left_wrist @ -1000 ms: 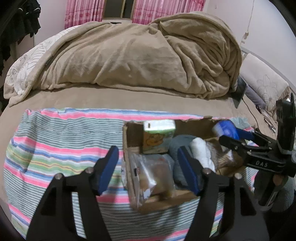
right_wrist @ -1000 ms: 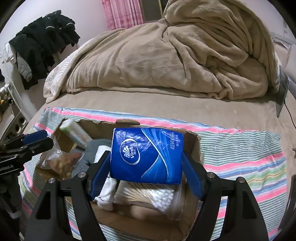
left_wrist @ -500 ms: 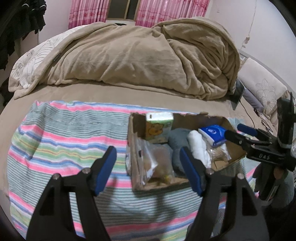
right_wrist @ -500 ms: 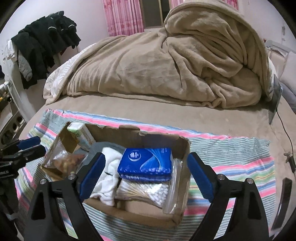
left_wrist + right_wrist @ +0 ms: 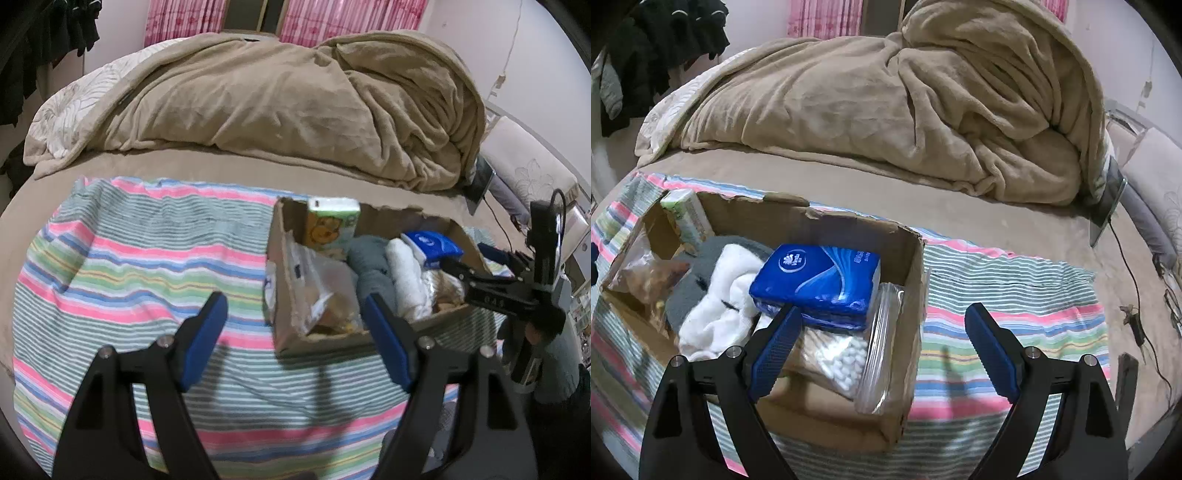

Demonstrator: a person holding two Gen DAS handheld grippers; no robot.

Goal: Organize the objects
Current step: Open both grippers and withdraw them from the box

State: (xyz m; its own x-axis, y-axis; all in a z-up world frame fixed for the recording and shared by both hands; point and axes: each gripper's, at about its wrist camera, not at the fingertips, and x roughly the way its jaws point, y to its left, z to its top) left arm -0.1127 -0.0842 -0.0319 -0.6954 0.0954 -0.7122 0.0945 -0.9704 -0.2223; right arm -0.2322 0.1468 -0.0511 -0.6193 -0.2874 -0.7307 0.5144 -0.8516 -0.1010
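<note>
A cardboard box (image 5: 908,317) (image 5: 284,325) stands on a striped cloth (image 5: 129,266) on the bed. In it lie a blue tissue pack (image 5: 816,284) (image 5: 430,245), a bag of cotton swabs (image 5: 842,358), white (image 5: 716,302) and grey cloths, a green carton (image 5: 330,227) (image 5: 685,218) and a snack bag (image 5: 325,291). My right gripper (image 5: 881,347) is open and empty over the box's right wall; it also shows in the left wrist view (image 5: 476,266). My left gripper (image 5: 295,332) is open and empty in front of the box's left end.
A heaped tan blanket (image 5: 280,99) (image 5: 886,110) fills the back of the bed. A tablet (image 5: 1106,206) with a cable leans at the right. Dark clothes (image 5: 646,62) hang at the far left. A pillow (image 5: 524,173) lies at the right.
My right gripper has let the blue tissue pack go into the box, opened, and drawn back to the right. My left gripper has pulled back from the box.
</note>
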